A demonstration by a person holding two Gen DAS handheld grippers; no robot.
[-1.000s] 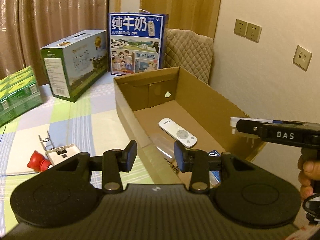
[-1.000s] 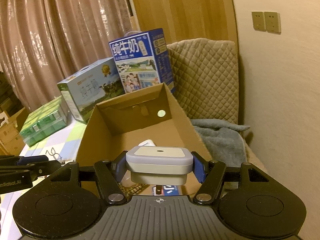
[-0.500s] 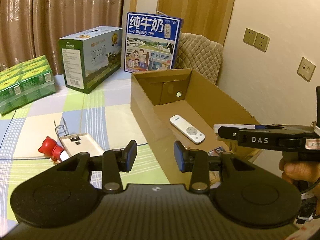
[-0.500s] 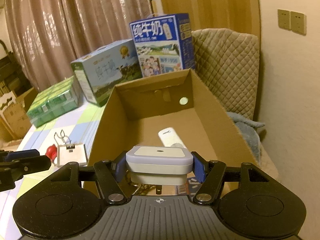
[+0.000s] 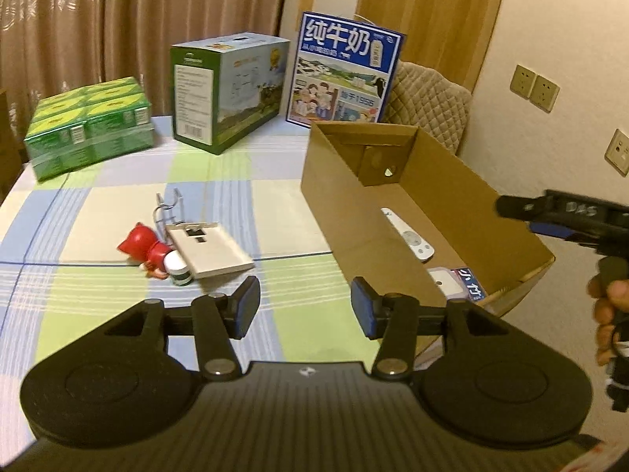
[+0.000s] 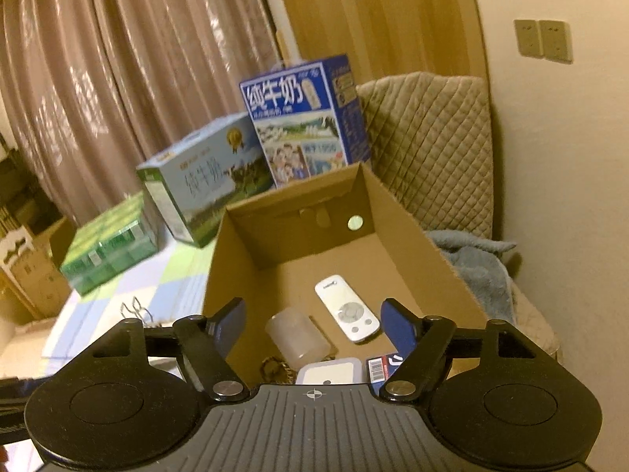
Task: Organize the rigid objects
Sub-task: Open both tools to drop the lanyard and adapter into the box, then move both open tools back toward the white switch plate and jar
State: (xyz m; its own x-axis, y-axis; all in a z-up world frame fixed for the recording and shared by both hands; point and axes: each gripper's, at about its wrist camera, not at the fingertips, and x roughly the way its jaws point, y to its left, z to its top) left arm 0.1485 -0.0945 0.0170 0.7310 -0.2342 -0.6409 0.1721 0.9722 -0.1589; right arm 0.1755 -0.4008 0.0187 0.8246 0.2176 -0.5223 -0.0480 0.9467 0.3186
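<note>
1. Left gripper [image 5: 304, 306]: jaws opening, nothing between them, above the checked tablecloth [image 5: 118, 299] at the near edge.
2. Right gripper [image 6: 314, 324]: jaws opening, wide apart, nothing gripped; it hangs over the near end of the cardboard box [image 6: 416, 216].
3. White square device [image 6: 330, 369] lies on the box floor at the near end, below the right gripper, clear of both pads.
4. Also in the box: white remote [image 6: 348, 308] in the middle, frosted plastic cup [image 6: 297, 340] on its side to the left of the remote, a blue card with a barcode [image 6: 383, 367] just right of the square device, and something chain-like [image 6: 273, 365] at the near left, partly hidden.
5. On the cloth left of the box: red figurine [image 5: 147, 246] lying down, touching a flat white box [image 5: 208, 249], with a wire clip [image 5: 169, 208] just behind them.
6. Far side of the table: green drink pack [image 5: 88, 126] at left, green-and-white milk carton [image 5: 228, 86] in the middle, blue milk box [image 5: 346, 74] standing behind the cardboard box.
7. The person's hand [image 5: 609, 306] holding the right gripper shows at the right edge of the left wrist view.
</note>
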